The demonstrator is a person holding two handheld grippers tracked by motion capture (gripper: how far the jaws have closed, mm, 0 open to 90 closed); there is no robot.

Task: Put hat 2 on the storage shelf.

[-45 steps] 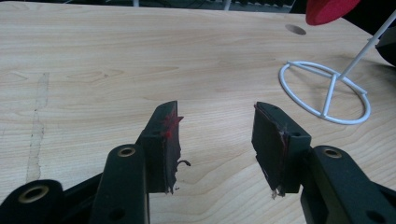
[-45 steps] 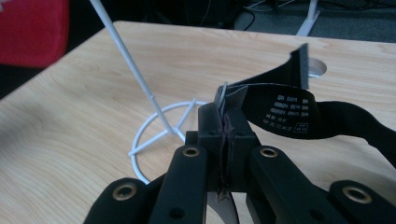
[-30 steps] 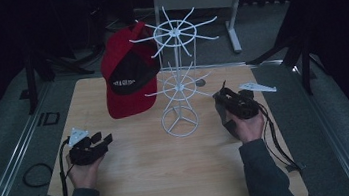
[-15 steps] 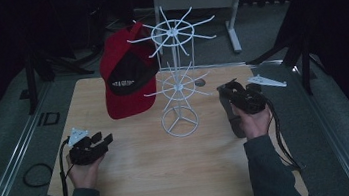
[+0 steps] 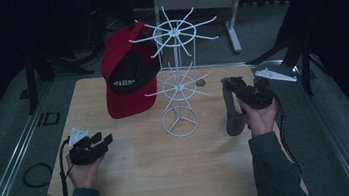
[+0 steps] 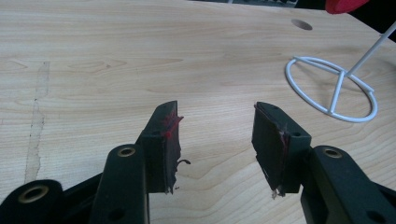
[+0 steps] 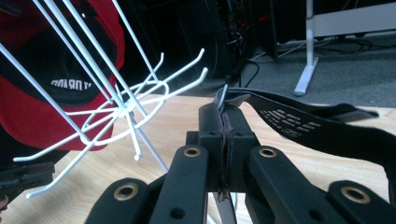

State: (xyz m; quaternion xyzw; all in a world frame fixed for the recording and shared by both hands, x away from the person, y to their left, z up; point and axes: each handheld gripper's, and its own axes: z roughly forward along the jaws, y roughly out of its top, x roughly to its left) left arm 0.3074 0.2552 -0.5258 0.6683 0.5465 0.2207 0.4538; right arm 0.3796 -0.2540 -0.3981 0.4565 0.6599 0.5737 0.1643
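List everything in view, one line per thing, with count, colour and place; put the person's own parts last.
Wooden table: one, light wood, centre of the high view.
White wire hook stand: one, white, two tiers of hooks, ring base on the table's middle.
Red baseball cap: one, red with a black front panel, hanging on the stand's left side.
Dark strap with white print: one, black, hanging from the right gripper to the table.
Grey metal desk frame: one, on the floor behind the table.
Left gripper: one, black, open above bare tabletop.
Right gripper: one, black, shut on the strap.
Hands: two, at the near edge.
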